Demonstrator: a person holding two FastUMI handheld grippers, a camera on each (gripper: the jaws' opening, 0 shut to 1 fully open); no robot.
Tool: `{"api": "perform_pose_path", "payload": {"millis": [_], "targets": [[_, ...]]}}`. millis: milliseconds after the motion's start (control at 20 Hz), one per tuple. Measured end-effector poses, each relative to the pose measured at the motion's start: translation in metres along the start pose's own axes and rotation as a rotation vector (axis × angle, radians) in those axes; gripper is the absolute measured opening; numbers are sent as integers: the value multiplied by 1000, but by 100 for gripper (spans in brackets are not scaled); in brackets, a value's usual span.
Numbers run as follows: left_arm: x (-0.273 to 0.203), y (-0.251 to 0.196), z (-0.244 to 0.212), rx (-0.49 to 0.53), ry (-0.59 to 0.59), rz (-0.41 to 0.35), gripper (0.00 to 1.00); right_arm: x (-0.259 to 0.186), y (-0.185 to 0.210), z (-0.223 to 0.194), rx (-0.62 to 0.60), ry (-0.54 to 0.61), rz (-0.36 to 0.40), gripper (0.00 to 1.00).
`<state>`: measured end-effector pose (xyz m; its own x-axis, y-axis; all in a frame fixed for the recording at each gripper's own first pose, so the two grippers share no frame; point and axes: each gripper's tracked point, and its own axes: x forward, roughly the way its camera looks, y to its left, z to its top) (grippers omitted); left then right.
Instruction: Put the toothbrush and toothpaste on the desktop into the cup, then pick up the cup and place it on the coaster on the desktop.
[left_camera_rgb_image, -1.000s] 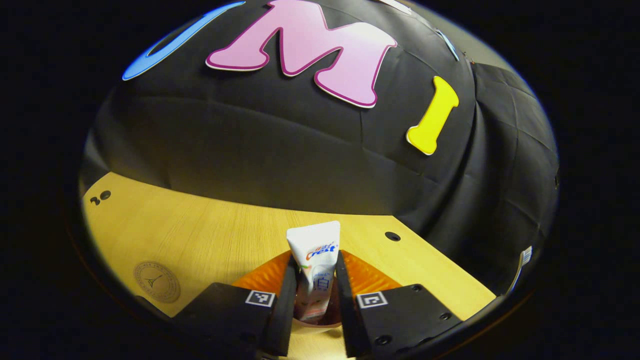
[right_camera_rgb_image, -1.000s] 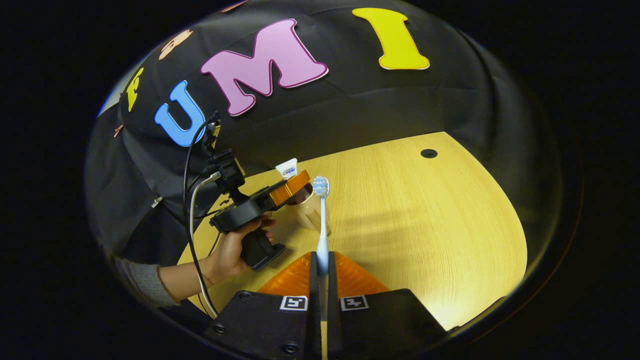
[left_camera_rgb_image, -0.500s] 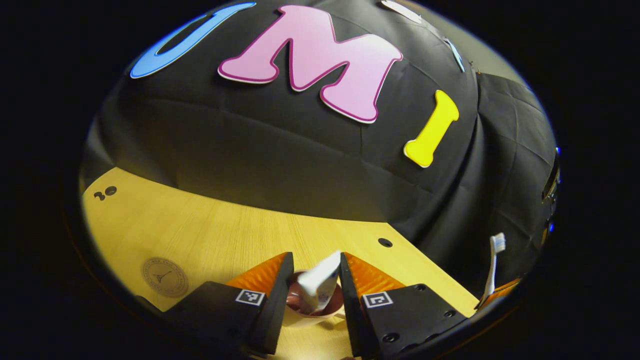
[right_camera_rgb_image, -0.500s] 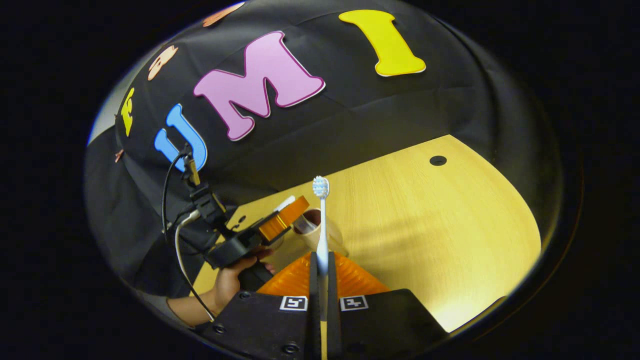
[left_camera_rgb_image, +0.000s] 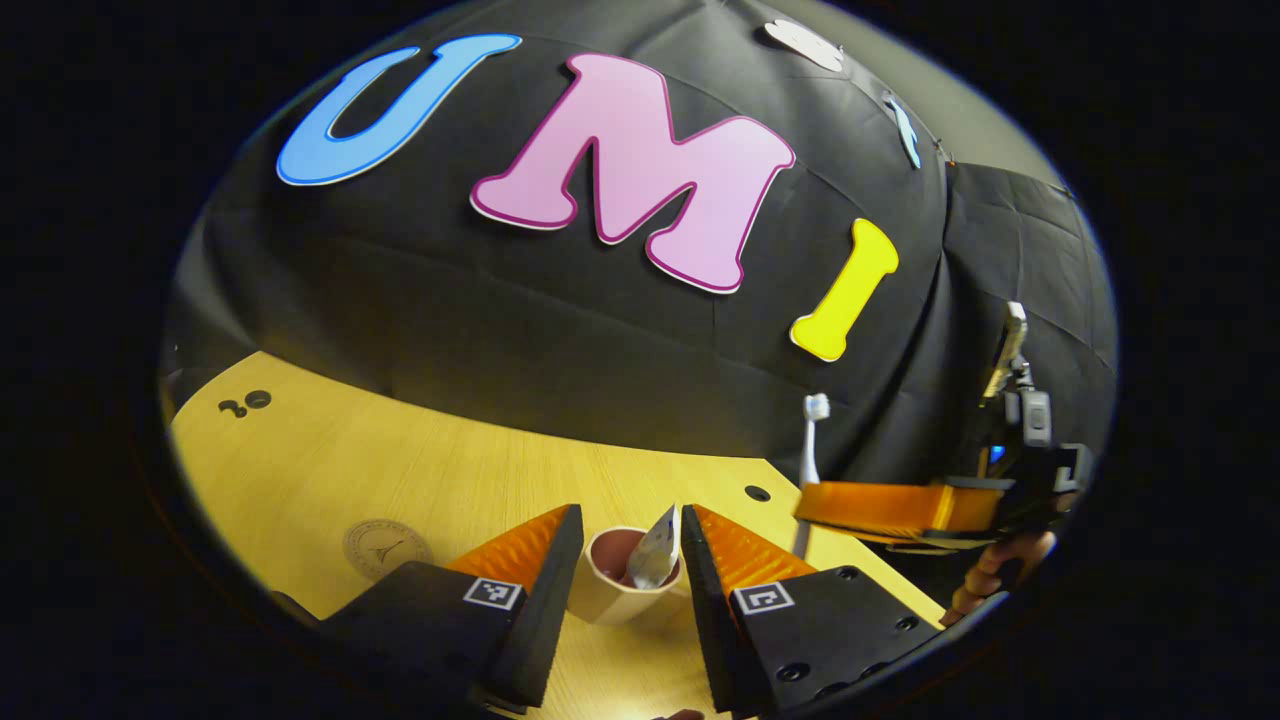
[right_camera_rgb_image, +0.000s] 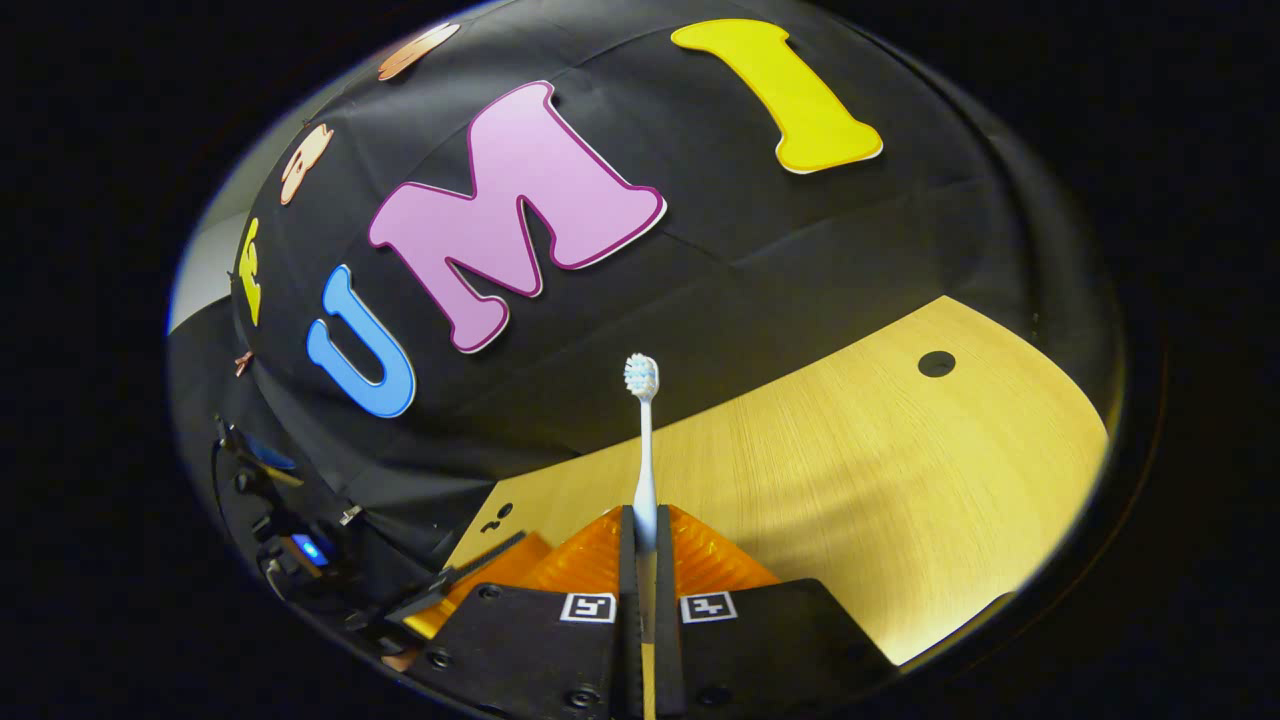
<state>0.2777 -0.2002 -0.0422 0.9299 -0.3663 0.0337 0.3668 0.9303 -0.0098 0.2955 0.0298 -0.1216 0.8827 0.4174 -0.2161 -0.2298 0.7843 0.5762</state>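
In the left gripper view a beige cup (left_camera_rgb_image: 612, 596) stands on the wooden desk with the white toothpaste tube (left_camera_rgb_image: 656, 549) leaning inside it. My left gripper (left_camera_rgb_image: 622, 560) is open, its fingers on either side of the cup and clear of the tube. A round coaster (left_camera_rgb_image: 385, 547) lies flat to the cup's left. To the right, the right gripper (left_camera_rgb_image: 880, 503) holds the toothbrush (left_camera_rgb_image: 810, 440) upright above the desk. In the right gripper view my right gripper (right_camera_rgb_image: 646, 530) is shut on the white toothbrush (right_camera_rgb_image: 643, 440), bristles up.
The wooden desk (right_camera_rgb_image: 850, 480) runs back to the black cloth wall, with round cable holes (left_camera_rgb_image: 757, 493) (right_camera_rgb_image: 936, 364) in its top. A hand (left_camera_rgb_image: 1000, 565) holds the right gripper at the far right of the left gripper view. The left gripper (right_camera_rgb_image: 440, 585) shows low left in the right gripper view.
My left gripper opened and let the toothpaste drop into the cup, then drew back a little. The right gripper moved with the toothbrush toward the cup, which left its own view.
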Motion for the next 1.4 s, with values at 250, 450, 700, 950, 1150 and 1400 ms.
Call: {"api": "perform_pose_path", "payload": {"millis": [250,450,700,950,1150,1400], "targets": [[-44,13,-15,-15,24,26,63,41,-12,21,16,-70,-1,9],[-70,15,-37,-59,69,23,63,71,-21,31,27,-103,-7,8],[-88,23,-59,-54,105,57,63,100,-20,23,33,-101,6,8],[-96,28,-74,-63,119,76,63,114,-9,-4,-12,-65,26,8],[-100,31,-78,-67,123,85,63,116,-4,-23,-58,-27,35,9],[-103,32,-82,-67,127,83,63,113,-6,-31,-91,-15,17,9]]}}
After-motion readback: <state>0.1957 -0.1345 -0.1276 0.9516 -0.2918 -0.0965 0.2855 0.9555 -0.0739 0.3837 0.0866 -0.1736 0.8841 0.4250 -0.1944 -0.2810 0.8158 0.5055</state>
